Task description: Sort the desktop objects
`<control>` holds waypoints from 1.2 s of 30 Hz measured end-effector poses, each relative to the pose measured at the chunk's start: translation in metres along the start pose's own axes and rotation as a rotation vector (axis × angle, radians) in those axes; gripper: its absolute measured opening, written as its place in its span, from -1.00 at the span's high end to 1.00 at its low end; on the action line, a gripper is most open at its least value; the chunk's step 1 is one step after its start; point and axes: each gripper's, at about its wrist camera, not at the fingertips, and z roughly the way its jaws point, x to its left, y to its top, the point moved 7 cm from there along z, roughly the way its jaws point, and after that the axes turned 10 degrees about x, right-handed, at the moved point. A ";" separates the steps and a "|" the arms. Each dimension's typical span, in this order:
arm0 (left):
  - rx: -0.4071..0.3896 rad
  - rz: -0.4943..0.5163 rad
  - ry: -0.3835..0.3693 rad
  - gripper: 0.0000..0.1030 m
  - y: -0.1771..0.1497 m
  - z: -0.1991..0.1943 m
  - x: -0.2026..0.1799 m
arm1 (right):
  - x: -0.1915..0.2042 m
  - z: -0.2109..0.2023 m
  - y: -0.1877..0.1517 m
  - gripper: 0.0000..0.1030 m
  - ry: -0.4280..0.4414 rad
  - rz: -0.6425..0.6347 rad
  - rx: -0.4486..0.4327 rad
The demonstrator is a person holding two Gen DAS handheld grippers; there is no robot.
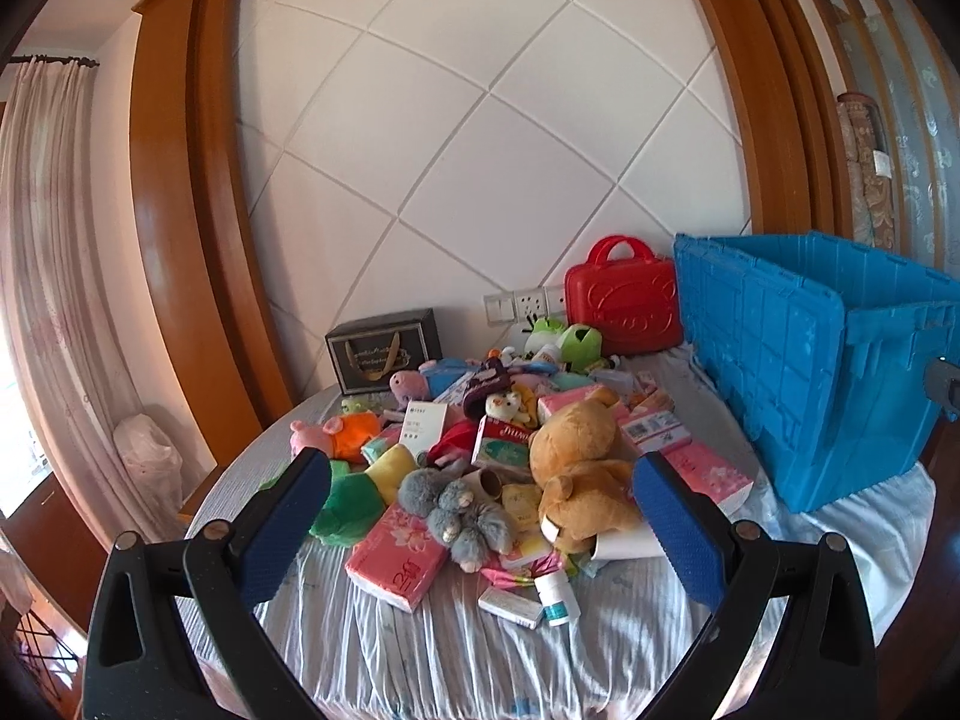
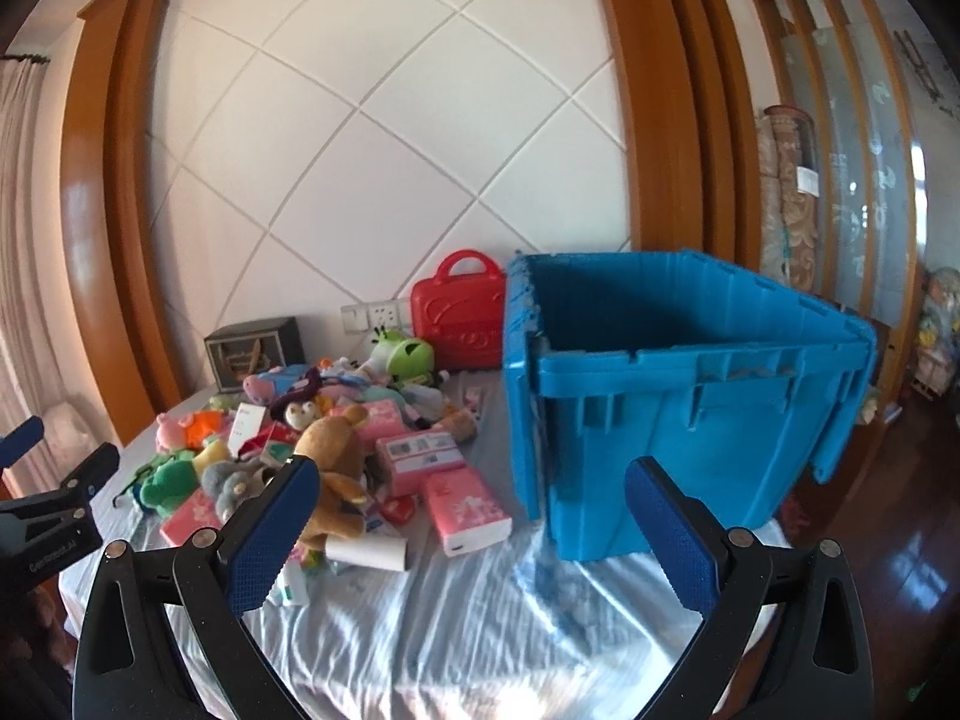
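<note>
L: my left gripper (image 1: 480, 516) gapes wide, holding nothing, above the near table edge | R: my right gripper (image 2: 471, 525) also spread wide, empty | pile: brown teddy bear (image 1: 579, 480), grey plush (image 1: 459, 513), pink tissue pack (image 1: 396, 564) heaped mid-table (image 1: 420, 660) | blue crate (image 2: 690, 408) stands right of the pile, lid open.

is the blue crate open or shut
Open. The blue crate has no lid across its top, and its dark inner walls show; the bottom is out of sight.
</note>
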 end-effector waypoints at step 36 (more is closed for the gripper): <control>0.348 0.505 -0.196 -0.99 -0.039 0.358 0.157 | 0.175 0.369 -0.023 -1.00 0.104 -0.186 0.626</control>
